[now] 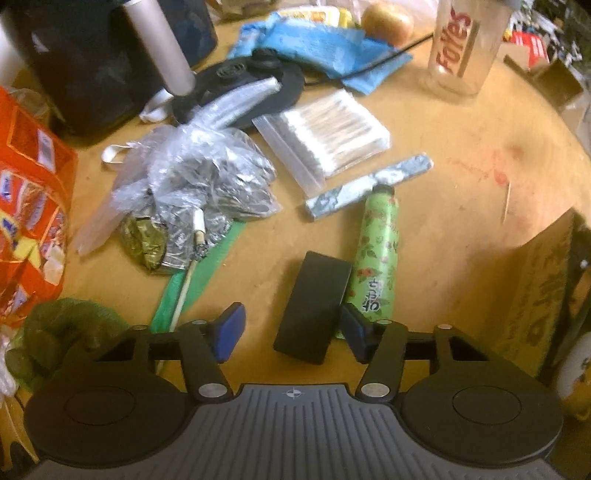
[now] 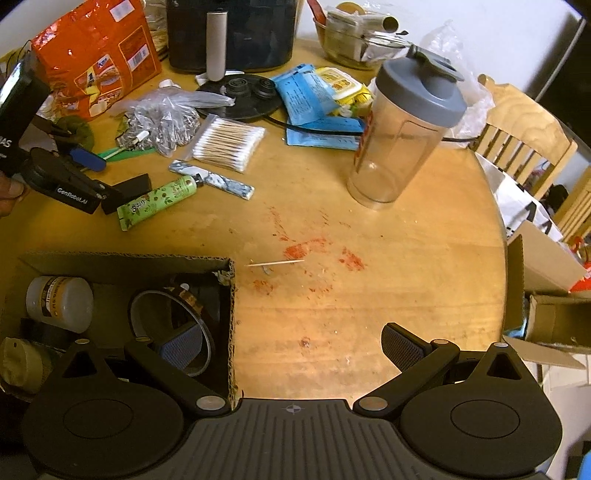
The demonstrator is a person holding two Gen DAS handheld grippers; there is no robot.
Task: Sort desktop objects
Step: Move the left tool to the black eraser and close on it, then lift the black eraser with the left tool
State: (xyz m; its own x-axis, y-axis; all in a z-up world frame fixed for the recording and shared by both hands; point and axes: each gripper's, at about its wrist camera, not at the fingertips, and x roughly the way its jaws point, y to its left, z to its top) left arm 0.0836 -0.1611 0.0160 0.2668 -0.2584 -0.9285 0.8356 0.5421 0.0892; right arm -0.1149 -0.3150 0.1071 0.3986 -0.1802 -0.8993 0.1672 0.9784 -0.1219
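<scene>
Left gripper (image 1: 291,332) wide open, blue pads either side of a flat black box (image 1: 314,306) lying on the wooden table (image 1: 461,206); the right pad looks to touch the box, the left pad is clear of it. Just right of the box lies a green flowered tube (image 1: 375,254), with a marbled stick (image 1: 369,186) beyond it. Right gripper (image 2: 291,347) spread open too, holding nothing, its left finger over a cardboard box (image 2: 232,314) well to the right of the black box.

A round wooden table (image 2: 369,295), stained red, is lit warmly, with a white wall (image 2: 498,29) behind and a wooden chair (image 2: 524,125) set at its far right
</scene>
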